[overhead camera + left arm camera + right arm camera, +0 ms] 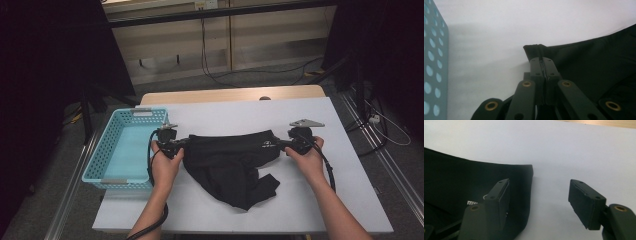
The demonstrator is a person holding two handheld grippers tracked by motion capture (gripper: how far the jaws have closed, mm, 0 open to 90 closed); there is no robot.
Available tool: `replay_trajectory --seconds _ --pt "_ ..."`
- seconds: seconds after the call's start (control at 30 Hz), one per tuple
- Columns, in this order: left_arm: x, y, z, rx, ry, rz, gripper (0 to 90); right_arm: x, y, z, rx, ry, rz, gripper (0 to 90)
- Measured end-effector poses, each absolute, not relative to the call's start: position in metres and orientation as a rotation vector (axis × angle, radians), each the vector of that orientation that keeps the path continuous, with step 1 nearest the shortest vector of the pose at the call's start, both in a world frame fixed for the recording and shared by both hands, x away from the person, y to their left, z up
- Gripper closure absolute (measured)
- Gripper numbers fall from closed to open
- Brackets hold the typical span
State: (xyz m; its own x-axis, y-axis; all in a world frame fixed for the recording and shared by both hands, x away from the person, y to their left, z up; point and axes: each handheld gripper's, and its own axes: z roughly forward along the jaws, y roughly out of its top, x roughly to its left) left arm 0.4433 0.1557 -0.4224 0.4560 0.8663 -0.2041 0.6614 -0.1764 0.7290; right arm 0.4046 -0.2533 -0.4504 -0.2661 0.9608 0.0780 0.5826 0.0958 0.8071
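High view looks down from above the person's side, taking in the whole white table [300, 115]; the left gripper view sits low and close along its jaws at the black garment [599, 65]; the right gripper view, equally near, faces that cloth's other corner

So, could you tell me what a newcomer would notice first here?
A black garment lies stretched across the middle of the white table. The left gripper is shut on its corner, while the right gripper stands open at the opposite corner. A blue basket sits at the table's left edge.
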Motion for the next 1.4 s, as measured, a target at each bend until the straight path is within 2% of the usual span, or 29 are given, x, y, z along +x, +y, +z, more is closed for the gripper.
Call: replay_trajectory --seconds 0.5,0.57,0.63,0.8,0.87,1.0,1.4 --pt "0.443 0.161 -0.421 1.895 1.28 0.309 88.1 0.42 -0.24 -0.466 1.514 2.001 0.969 44.5" --pt "0.443 0.161 -0.42 1.894 1.28 0.31 88.2 0.42 -0.235 -0.466 1.474 2.02 0.949 50.4" --pt "0.442 0.161 -0.419 1.886 1.279 0.314 88.2 0.419 -0.231 -0.466 1.453 2.04 0.968 62.5" --pt "0.44 0.161 -0.414 1.875 1.266 0.321 88.3 0.421 -0.23 -0.465 1.49 2.047 0.995 75.0" --pt "0.439 0.161 -0.413 1.868 1.262 0.321 88.3 0.422 -0.233 -0.466 1.512 2.039 1.032 85.7" --pt "0.438 0.164 -0.411 1.851 1.249 0.321 88.3 0.42 -0.238 -0.465 1.528 2.041 1.1 87.0" --pt "0.438 0.163 -0.4 1.809 1.193 0.315 88.6 0.395 -0.262 -0.427 1.429 1.896 1.293 87.2"
